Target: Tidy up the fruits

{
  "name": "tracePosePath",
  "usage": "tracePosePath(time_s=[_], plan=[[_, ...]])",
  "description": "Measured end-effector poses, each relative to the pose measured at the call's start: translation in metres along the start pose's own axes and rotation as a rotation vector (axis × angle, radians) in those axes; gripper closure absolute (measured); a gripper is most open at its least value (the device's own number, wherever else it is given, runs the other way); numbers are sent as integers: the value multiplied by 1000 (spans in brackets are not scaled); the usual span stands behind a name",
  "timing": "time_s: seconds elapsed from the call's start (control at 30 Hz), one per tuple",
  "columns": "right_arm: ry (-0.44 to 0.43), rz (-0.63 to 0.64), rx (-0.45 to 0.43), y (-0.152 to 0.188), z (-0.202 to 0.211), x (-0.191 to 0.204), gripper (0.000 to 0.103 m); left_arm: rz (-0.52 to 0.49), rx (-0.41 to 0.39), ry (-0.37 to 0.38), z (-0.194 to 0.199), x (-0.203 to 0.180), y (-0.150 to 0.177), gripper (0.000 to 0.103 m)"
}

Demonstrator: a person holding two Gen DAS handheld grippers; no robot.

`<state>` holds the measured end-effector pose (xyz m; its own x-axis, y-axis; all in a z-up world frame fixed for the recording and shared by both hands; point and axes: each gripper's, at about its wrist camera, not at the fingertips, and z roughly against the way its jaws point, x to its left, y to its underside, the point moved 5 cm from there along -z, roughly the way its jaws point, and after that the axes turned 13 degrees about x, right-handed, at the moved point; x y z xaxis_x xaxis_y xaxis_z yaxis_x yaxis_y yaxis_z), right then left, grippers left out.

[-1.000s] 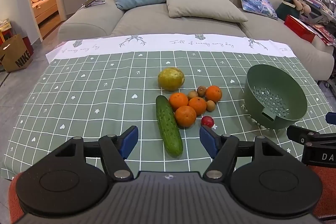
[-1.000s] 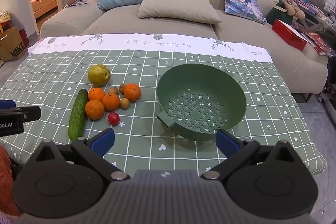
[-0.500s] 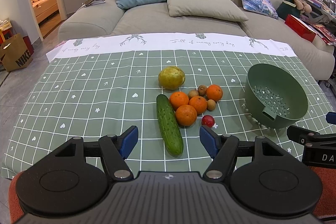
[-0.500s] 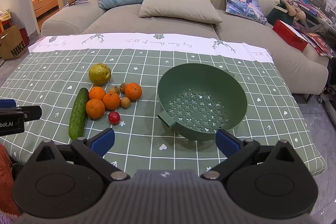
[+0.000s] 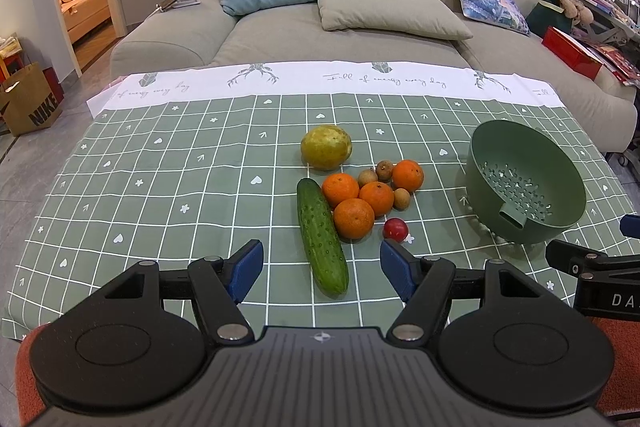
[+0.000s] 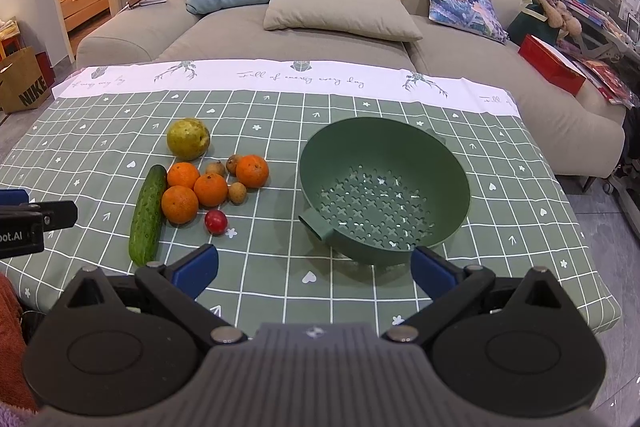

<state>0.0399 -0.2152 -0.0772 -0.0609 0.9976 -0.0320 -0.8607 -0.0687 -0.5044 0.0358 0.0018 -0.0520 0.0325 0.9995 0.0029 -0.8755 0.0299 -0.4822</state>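
A cucumber [image 5: 322, 235], several oranges [image 5: 354, 218], a yellow-green round fruit [image 5: 326, 147], small brown fruits [image 5: 384, 171] and a small red fruit [image 5: 395, 229] lie clustered on the green checked tablecloth [image 5: 160, 187]. A green colander [image 5: 524, 183] stands empty to their right. My left gripper [image 5: 322, 277] is open and empty, just before the cucumber's near end. My right gripper [image 6: 316, 269] is open and empty, just before the colander [image 6: 384, 191], with the fruit cluster [image 6: 212, 187] to its left.
A beige sofa [image 5: 360, 27] with blue, yellow and beige cushions stands behind the table. A Nike paper bag [image 5: 28, 103] sits on the floor at left. A red box [image 5: 572, 51] and clutter lie on the right.
Both views have shifted only slightly; the fruits and colander have not moved. Both grippers stay open.
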Motion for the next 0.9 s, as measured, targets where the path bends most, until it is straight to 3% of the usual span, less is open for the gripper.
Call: tracePosePath(time_s=[0.27, 0.37, 0.53, 0.67, 0.73, 0.9], plan=[[-26, -16, -1, 0, 0, 0, 5, -2, 2, 2, -1, -1, 1, 24], [-74, -43, -8, -1, 0, 0, 5, -4, 4, 8, -2, -2, 2, 24], [-93, -17, -19, -3, 0, 1, 5, -5, 10, 51, -3, -2, 0, 24], [-141, 37, -109, -8, 1, 6, 10, 1, 33, 100, -8, 2, -4, 27], [-166, 63, -181, -15, 1, 13, 13, 12, 52, 113, -13, 5, -7, 35], [-280, 99, -63, -24, -17, 24, 26, 42, 78, 144, -27, 15, -19, 45]])
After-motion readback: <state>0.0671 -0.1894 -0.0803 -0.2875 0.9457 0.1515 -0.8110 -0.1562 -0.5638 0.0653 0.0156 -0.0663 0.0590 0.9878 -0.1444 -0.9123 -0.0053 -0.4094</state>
